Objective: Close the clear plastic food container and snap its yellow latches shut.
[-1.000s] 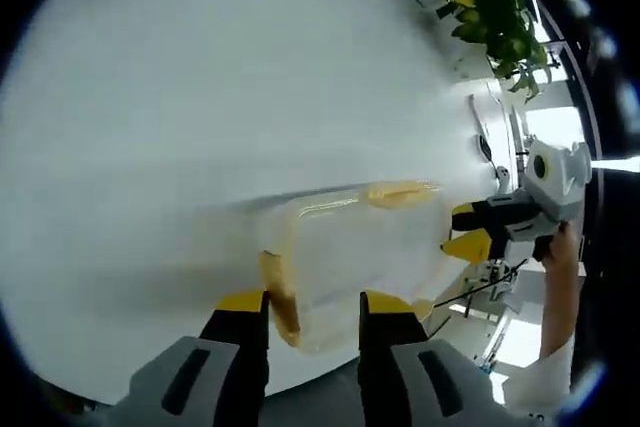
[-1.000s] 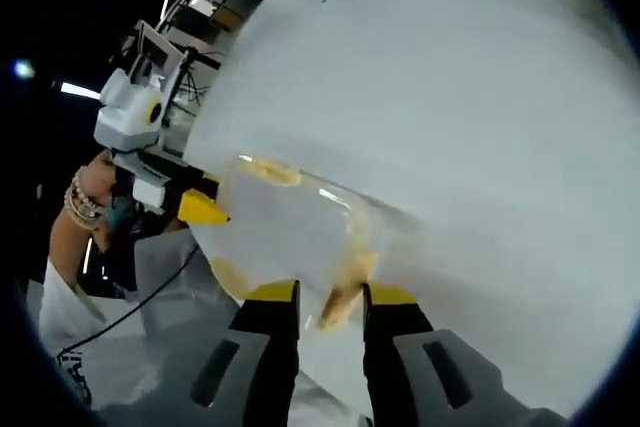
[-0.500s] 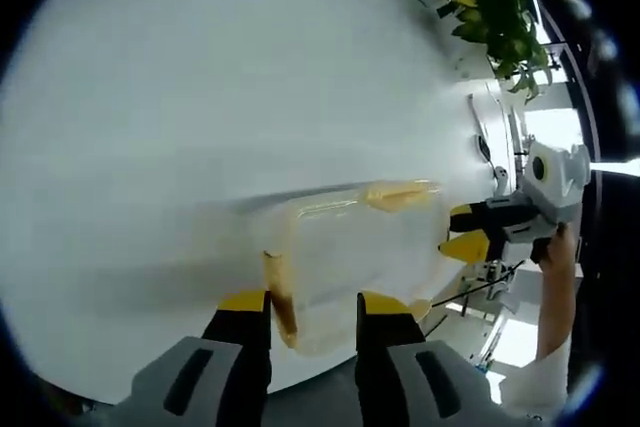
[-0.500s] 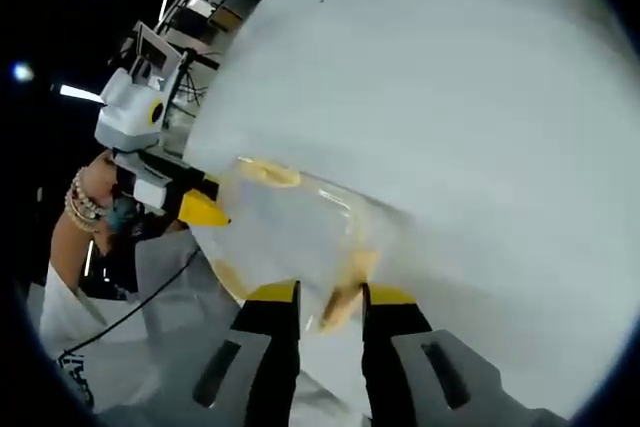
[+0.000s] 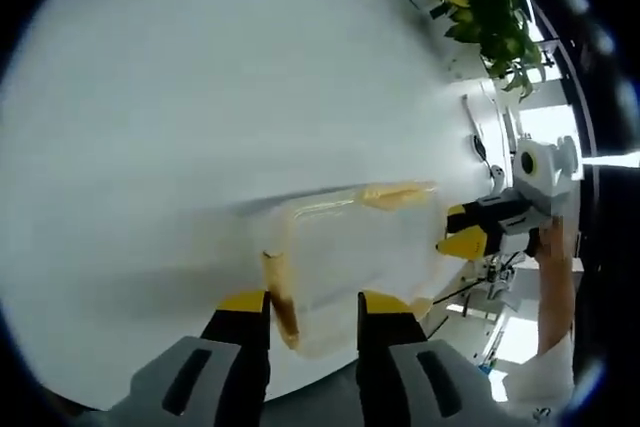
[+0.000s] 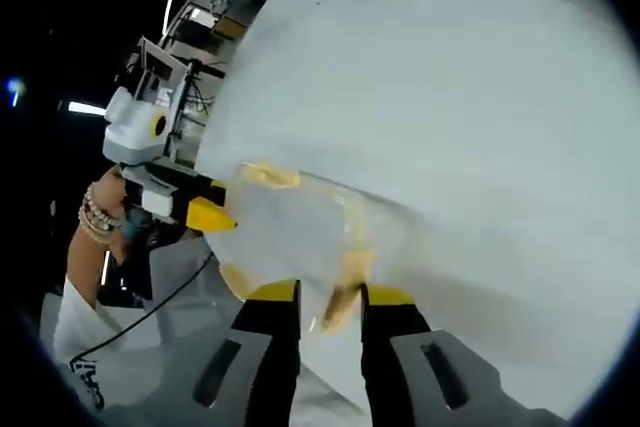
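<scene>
The clear plastic container (image 5: 350, 252) lies on the white table (image 5: 200, 97) with its lid down. One yellow latch (image 5: 400, 193) shows on its far side and another (image 5: 278, 292) at its near end. My left gripper (image 5: 312, 305) has its jaws around that near end, the latch against the left jaw. My right gripper (image 5: 468, 231) sits at the container's opposite end. In the right gripper view the container (image 6: 295, 232) reaches between the jaws of my right gripper (image 6: 330, 297), which pinch a yellow latch (image 6: 345, 287). My left gripper (image 6: 205, 213) meets the far end.
A potted green plant (image 5: 490, 7) stands at the table's far corner. A person's arm (image 5: 555, 287) holds the right gripper, and a wrist with bracelets (image 6: 95, 225) holds the left one. The table edge runs close under the container in both views.
Both views have shifted slightly. The container and both grippers keep the same hold and positions.
</scene>
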`<state>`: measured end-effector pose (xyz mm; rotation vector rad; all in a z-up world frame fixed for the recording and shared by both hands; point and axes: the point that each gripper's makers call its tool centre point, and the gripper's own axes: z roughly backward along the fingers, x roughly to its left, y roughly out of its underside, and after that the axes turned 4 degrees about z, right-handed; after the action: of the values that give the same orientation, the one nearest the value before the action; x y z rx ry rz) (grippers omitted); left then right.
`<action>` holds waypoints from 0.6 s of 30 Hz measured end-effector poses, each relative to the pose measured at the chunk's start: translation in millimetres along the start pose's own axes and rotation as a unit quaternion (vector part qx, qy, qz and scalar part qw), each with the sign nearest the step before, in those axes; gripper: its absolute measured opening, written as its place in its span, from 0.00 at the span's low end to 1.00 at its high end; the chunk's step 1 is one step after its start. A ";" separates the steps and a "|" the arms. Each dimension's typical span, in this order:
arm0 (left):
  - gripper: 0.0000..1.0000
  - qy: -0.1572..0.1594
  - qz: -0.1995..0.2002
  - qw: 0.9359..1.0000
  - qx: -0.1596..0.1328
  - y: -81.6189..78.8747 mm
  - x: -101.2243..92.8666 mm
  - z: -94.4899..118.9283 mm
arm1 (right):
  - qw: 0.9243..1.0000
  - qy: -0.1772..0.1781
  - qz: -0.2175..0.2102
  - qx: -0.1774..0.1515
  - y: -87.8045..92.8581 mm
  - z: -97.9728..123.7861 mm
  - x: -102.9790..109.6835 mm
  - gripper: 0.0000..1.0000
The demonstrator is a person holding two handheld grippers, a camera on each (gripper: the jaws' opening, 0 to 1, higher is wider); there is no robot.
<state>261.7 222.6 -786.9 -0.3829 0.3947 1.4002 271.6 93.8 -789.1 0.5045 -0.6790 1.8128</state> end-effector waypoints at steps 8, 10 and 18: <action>0.33 -0.014 -0.039 0.998 -0.036 -7.5 -2.6 -3.6 | 1.000 0.010 0.008 -0.005 2.5 1.2 1.1 0.20; 0.39 -0.015 -0.053 0.997 -0.055 -11.0 -5.1 -7.1 | 1.000 0.007 0.006 -0.012 3.7 1.9 0.7 0.21; 0.48 -0.070 -0.186 0.974 -0.107 -20.5 -8.2 3.1 | 0.999 -0.007 0.020 -0.040 4.7 1.2 3.0 0.25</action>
<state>281.0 214.3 -779.7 -0.5032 0.0490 1.0946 266.2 93.9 -787.3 0.4529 -0.7732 1.8133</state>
